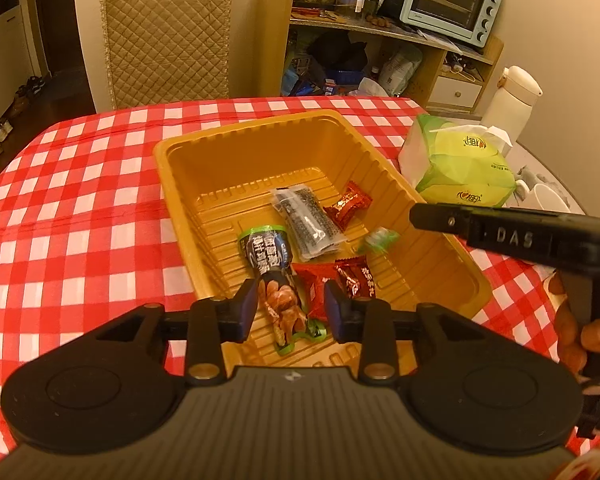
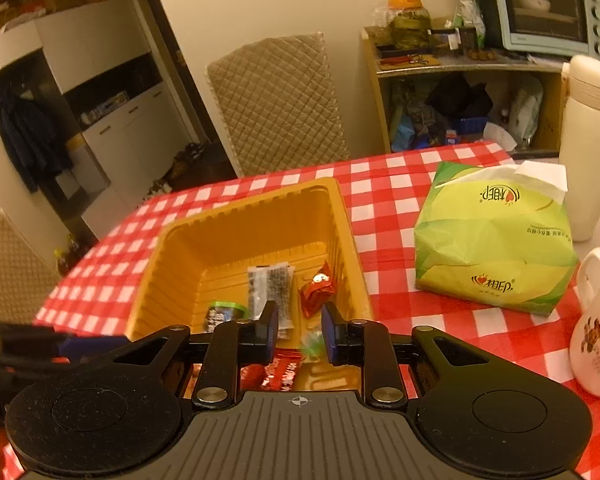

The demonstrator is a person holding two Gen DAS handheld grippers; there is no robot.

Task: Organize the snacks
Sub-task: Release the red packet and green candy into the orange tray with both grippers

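Note:
An orange plastic tray (image 1: 180,168) sits on the red checked tablecloth and holds several snacks: a black-and-green nut packet (image 1: 274,280), a clear black-printed packet (image 1: 308,220), red candies (image 1: 347,205) and a small green candy (image 1: 378,239). My left gripper (image 1: 291,306) is open above the tray's near end, its fingers either side of the nut packet, not closed on it. My right gripper (image 2: 299,330) is open and empty above the tray (image 2: 168,256), over the green candy (image 2: 313,345). The right gripper's body shows in the left wrist view (image 1: 520,236).
A green tissue pack (image 1: 460,164) lies right of the tray, with a white flask (image 2: 588,148) and a white mug (image 2: 598,336) beyond it. A quilted chair (image 1: 168,36) stands at the table's far side. A shelf with a toaster oven (image 1: 452,0) is behind.

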